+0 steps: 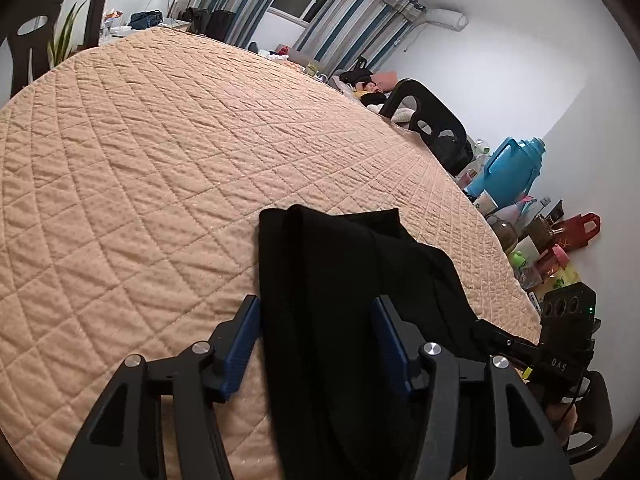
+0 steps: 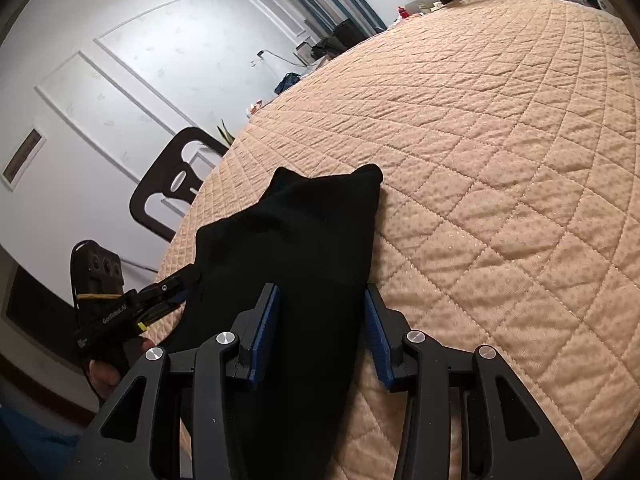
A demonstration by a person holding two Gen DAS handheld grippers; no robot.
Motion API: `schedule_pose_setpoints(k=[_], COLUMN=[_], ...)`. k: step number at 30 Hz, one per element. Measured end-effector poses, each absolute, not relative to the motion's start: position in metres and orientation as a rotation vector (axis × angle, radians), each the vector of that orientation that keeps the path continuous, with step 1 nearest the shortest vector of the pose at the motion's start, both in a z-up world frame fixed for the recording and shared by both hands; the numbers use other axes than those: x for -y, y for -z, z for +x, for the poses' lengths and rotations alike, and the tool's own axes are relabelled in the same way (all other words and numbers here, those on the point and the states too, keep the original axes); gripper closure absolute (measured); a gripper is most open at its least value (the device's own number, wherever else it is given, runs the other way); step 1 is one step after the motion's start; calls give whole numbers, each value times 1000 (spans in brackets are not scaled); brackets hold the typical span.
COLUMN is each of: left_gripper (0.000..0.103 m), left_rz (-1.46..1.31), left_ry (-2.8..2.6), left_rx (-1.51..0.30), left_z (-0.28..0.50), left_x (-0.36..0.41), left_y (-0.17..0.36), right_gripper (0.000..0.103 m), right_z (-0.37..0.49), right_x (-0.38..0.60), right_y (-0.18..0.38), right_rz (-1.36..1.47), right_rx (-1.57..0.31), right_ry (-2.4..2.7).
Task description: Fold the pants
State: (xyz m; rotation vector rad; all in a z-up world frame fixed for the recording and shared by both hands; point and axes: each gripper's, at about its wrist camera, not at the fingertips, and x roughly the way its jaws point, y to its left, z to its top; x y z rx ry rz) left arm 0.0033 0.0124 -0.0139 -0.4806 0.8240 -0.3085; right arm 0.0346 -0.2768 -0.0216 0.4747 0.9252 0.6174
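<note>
A peach quilted cover is spreading across the wide surface, filling the middle of both views, with white walls and striped curtains showing in the upper part of the left wrist view.

In the left wrist view the left gripper is standing fairly wide at the bottom centre, its blue pads either side of the black fabric pants without visibly pressing on them. In the right wrist view the right gripper is likewise standing wide at the bottom centre, the same dark cloth running between its pads, apparently unclamped. The pants are lying bunched on the cover near its front edge, stretching from the bottom of each frame toward the middle.

Judging from this, the risk is that either pair of pads is closing on a single layer or a stray crease, so the fold would come up crooked or the cloth would slip free when lifted.

Counted: one pair of pants, two grippers, two dark plastic chairs in the left view, one blue jug at centre right.
</note>
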Motion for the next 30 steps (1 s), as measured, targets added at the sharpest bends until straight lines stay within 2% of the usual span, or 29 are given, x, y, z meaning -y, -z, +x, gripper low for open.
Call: schedule_pose_setpoints(k=[12, 19, 21, 22, 24, 26, 30], left_gripper=[44, 44, 45, 49, 55, 59, 64], left_rz=[-574, -494, -469, -450, -435, -435, -420], left_ry=[369, 363, 352, 341, 336, 341, 339], left_rx=[-836, -831, -825, -823, -823, -821, -826], left_z=[-20, -1, -1, -2, -6, -10, -8], left_x=[-16, -3, -1, 2, 2, 3, 6], left_y=[18, 13, 14, 13, 12, 12, 11], right_gripper=[58, 59, 62, 64, 75, 80, 83], right_z=[17, 32, 34, 34, 32, 28, 27], right_x=[275, 267, 264, 263, 262, 263, 261], right_y=[22, 22, 21, 21, 20, 19, 20], right_rz=[509, 513, 498, 486, 476, 470, 445], right_rx=[-941, -942, -940, -940, -939, -934, -929], right_ry=[-687, -681, -672, -663, -650, -646, -642])
